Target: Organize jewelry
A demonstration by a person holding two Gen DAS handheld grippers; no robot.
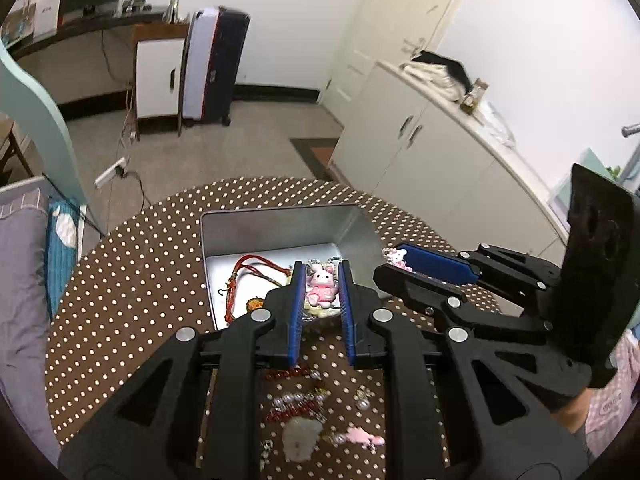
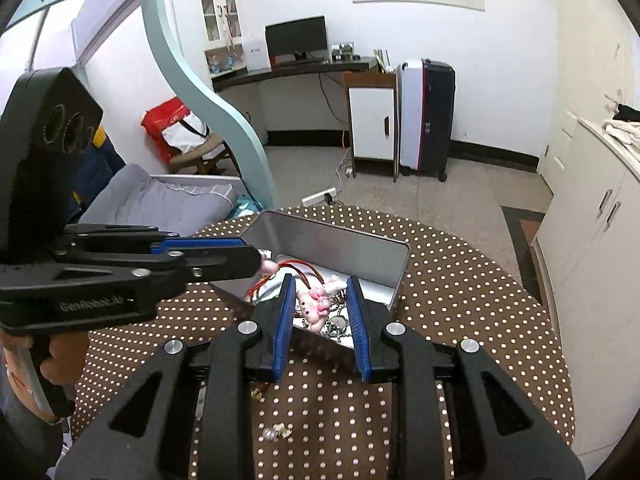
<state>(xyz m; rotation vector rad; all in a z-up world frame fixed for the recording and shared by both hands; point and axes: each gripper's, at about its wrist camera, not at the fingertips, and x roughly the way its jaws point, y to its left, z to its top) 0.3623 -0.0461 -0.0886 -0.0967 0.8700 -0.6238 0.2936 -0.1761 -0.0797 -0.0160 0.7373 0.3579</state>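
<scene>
A silver metal tin (image 1: 240,236) (image 2: 360,248) stands open on the dotted table. Inside lie a pink bunny charm (image 1: 321,285) (image 2: 314,306), a red cord bracelet (image 1: 240,276) and some metal chains (image 2: 338,326). My left gripper (image 1: 321,276) is open and empty above the tin's near edge. My right gripper (image 2: 321,284) is open over the tin, and it shows at the right in the left wrist view (image 1: 394,260). A small pink charm (image 1: 397,259) shows at the right gripper's tips in the left wrist view. Loose jewelry (image 1: 308,408) lies on the table below my left gripper: red beads, pearls, a pink piece.
The round table (image 1: 132,280) has a brown cloth with white dots. A few small gold pieces (image 2: 276,432) lie near its front edge. A white cabinet (image 1: 440,152) stands to the right, a bed (image 2: 160,200) to the left.
</scene>
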